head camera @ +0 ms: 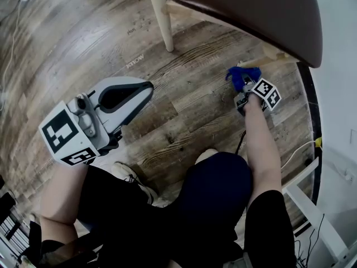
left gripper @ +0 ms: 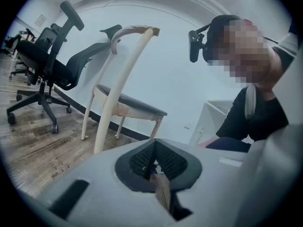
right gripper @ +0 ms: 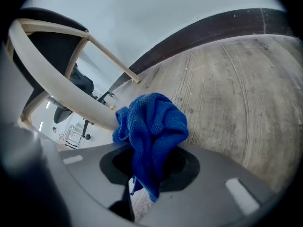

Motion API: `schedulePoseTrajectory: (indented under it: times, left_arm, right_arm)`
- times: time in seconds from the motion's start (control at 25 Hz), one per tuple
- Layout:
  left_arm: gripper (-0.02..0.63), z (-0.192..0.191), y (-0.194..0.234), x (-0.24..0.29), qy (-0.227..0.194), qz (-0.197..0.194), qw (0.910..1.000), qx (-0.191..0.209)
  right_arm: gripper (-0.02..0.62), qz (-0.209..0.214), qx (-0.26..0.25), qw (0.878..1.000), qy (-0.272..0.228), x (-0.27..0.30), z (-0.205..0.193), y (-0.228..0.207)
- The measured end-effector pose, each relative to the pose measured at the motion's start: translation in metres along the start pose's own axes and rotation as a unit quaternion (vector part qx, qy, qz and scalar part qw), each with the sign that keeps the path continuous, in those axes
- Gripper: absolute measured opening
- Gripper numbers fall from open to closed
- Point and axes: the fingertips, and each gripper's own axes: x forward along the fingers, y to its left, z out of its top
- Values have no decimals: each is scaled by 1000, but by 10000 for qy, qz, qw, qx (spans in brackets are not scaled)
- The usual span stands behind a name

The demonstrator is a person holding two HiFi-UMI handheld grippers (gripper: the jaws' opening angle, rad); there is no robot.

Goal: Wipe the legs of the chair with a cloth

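Note:
The chair's brown seat (head camera: 256,10) fills the top right of the head view, on cream wooden legs (head camera: 162,18). My right gripper (head camera: 243,89) is shut on a blue cloth (head camera: 243,76), low by the floor under the seat. In the right gripper view the cloth (right gripper: 151,126) bunches out of the jaws and rests against a cream chair leg (right gripper: 61,96). My left gripper (head camera: 146,88) hangs well left of the chair with its jaws closed on nothing; from its own view the left gripper (left gripper: 154,162) faces a second cream chair (left gripper: 125,103).
A wood-plank floor (head camera: 184,121) lies below, with a dark baseboard (head camera: 310,121) and white wall to the right. The person's knees and a shoe (head camera: 131,177) are close beneath. A black office chair (left gripper: 47,70) stands behind. A white frame and cables (head camera: 312,205) sit at lower right.

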Motion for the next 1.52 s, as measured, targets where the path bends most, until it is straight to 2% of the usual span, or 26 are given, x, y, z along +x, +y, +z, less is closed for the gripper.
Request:
schedulePoseTrajectory:
  times: [0.24,0.6,0.76,0.88,1.08,1.28,1.52]
  left_arm:
    - [0,1,-8,2,1,-67,9999,146]
    - [0,4,-15,3,-17,-229,9996,190]
    - [0,5,-17,3,-47,-280,9994,192]
    - [0,6,-17,3,-69,-305,9993,183]
    - [0,7,-21,5,-64,-417,9989,202]
    - [0,12,-27,3,-147,-458,9986,239]
    - [0,16,-33,0,-224,-513,9980,294]
  right_arm:
    - [103,156,-291,9994,-135,-19,14,16]
    - [101,603,-1288,9885,-514,-82,57,78]
    - [101,934,-1745,9755,-957,-126,77,123]
    - [101,1177,-2142,9615,-1256,-158,89,161]
    - [103,1309,-2767,9397,-1525,-198,99,214]
    - [103,1719,-3007,9276,-1396,-215,85,260]
    - [103,2116,-2698,9317,-1195,-205,65,291]
